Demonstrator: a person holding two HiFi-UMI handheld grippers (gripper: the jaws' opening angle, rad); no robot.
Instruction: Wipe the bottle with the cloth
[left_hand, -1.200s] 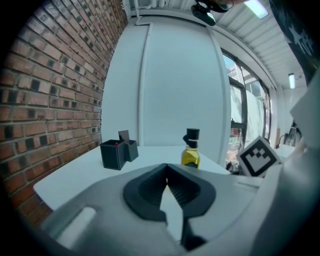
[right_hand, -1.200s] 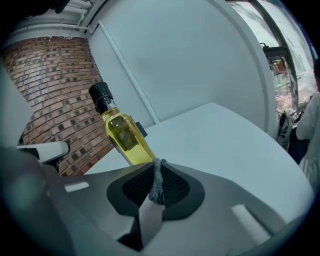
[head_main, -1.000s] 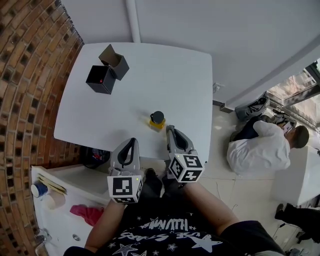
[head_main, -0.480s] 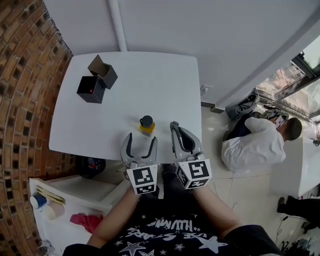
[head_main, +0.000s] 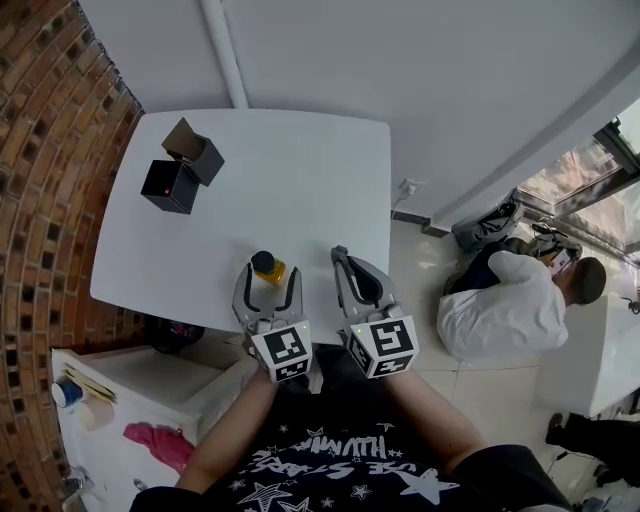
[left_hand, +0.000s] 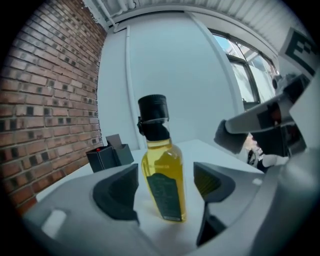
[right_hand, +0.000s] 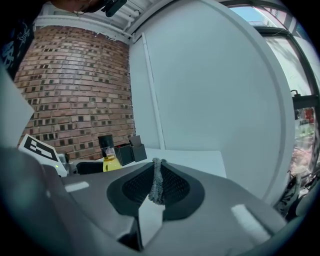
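We see the bottle (head_main: 265, 266) standing upright near the lower edge of the white table (head_main: 300, 170), at the middle of the head view. The left gripper (head_main: 270, 272) has its jaws on both sides of it. They have just been opening and now stand wide apart, with a small gap on each side of the yellow bottle, so the pads do not press it. Just to the right, the right gripper (head_main: 339, 254) has its jaws closed together on a grey cloth (right_hand: 158, 182); only a narrow edge of it shows. Two black boxes (head_main: 180, 165) stand at the table's upper left, well apart from the bottle.
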